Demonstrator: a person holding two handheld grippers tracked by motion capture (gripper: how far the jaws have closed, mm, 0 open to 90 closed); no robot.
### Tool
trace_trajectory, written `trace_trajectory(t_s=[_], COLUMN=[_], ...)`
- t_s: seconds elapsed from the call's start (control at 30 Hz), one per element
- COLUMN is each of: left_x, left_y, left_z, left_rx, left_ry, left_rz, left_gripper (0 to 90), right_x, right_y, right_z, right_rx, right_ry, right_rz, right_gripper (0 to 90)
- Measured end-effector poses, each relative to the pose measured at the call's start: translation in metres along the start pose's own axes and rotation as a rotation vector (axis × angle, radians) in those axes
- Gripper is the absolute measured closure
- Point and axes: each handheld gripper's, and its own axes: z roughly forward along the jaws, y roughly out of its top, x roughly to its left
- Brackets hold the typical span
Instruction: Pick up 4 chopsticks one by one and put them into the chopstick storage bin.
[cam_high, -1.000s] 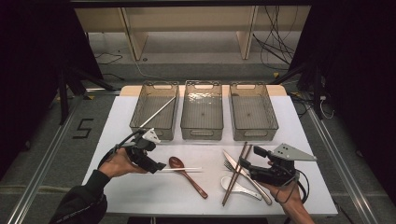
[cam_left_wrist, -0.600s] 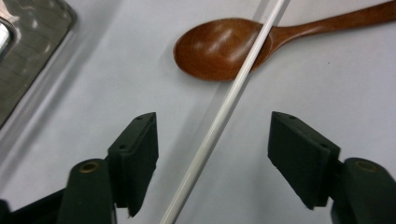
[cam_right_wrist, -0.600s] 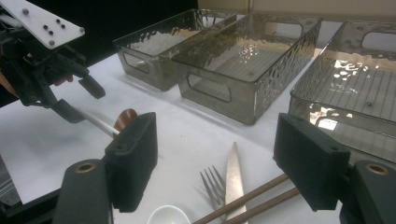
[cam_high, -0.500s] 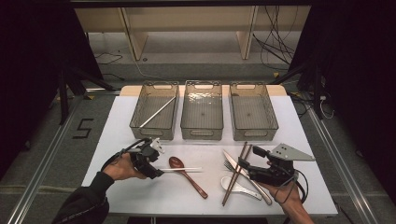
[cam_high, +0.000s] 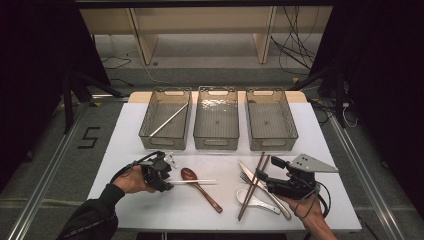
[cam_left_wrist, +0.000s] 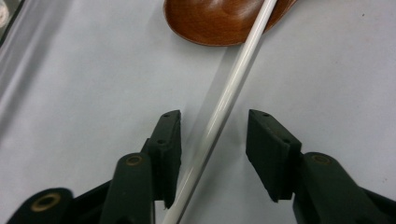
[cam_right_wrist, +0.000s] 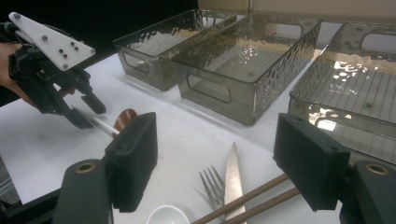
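The left hand-held gripper (cam_left_wrist: 212, 156) has sunk to the surface (cam_high: 125, 150) and its jaws, just closing but not yet pressing, straddle the white chopstick (cam_left_wrist: 229, 100) lying across the wooden spoon (cam_left_wrist: 219, 21), so the pickup looks imminent.

bins (cam_high: 216, 122): three side by side, upper centre of worktop (cam_high: 125, 150) | chopstick (cam_high: 168, 120): in left bin | spoon (cam_high: 200, 187): lower centre, stick (cam_high: 197, 182) lying across it | fork (cam_high: 248, 181), knife (cam_high: 257, 177), chopsticks (cam_high: 253, 185), soup spoon (cam_high: 255, 201): lower right
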Motion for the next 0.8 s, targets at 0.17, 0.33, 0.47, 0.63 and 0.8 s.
trace_trajectory(t_s=[0.17, 0.33, 0.47, 0.63, 0.8], left_x=[0.0, -0.0002, -0.0007, -0.0008, -0.0025], left_y=[0.0019, 0.003, 0.0036, 0.0056, 0.005], left_z=[0.0013, 0.0052, 0.0056, 0.0046, 0.0046], left_rx=[0.003, 0.009, 0.007, 0.034, 0.03], left_ry=[-0.009, -0.018, -0.033, -0.049, -0.057], left_rz=[0.035, 0.055, 0.065, 0.116, 0.15], left_gripper=[64.0, 67.5, 72.0, 77.8, 82.8], right_x=[0.0004, -0.0002, 0.0, -0.0002, -0.0009], right_y=[-0.0003, -0.0008, -0.0012, -0.0016, -0.0014], right_z=[-0.0011, -0.0015, -0.0013, -0.001, -0.001], right_rx=[0.0, 0.002, 0.004, 0.007, 0.008], right_ry=[-0.001, -0.003, -0.005, -0.004, -0.005], right_rz=[-0.001, 0.002, 0.003, 0.008, 0.007], right_gripper=[31.3, 31.3, 31.3, 31.3, 31.3])
